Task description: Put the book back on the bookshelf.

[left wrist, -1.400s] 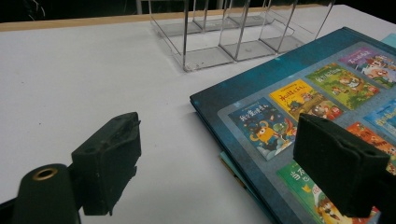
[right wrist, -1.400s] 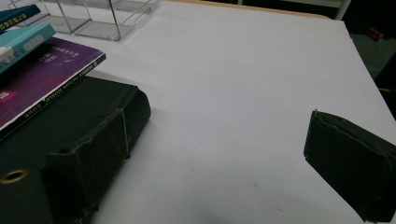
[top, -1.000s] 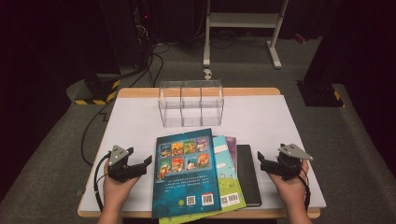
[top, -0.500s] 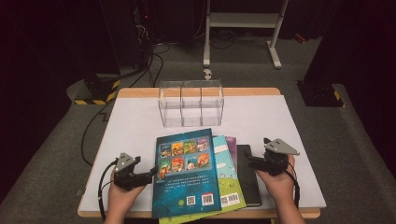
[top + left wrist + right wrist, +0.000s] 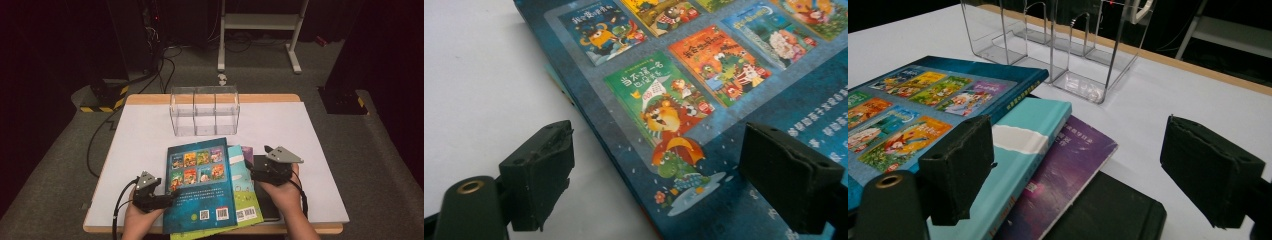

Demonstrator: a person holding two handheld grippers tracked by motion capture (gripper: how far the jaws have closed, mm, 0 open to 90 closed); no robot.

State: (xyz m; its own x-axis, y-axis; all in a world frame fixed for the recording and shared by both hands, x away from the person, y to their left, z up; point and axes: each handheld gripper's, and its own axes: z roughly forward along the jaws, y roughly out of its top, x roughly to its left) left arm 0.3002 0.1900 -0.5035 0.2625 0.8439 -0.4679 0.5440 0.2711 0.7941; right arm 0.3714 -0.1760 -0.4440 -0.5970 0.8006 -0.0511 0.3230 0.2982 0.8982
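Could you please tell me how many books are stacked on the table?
4. The blue picture book lies on top, the teal book under its right side, the purple book beneath that, and the black book lowest, rightmost. More could be hidden underneath.

Your high view is lit from above: the white worktop (image 5: 320, 150) glows at centre frame, while the floor and the top and side edges sink into near black. Shadows there are soft and short, and the whole picture is slightly soft. In your left gripper view, the glossy blue book cover (image 5: 704, 100) is sharp and catches faint sheen, yet the near black pads blur. In your right gripper view, the clear rack (image 5: 1063, 45) shows thin bright glints, and the upper right stays dark.
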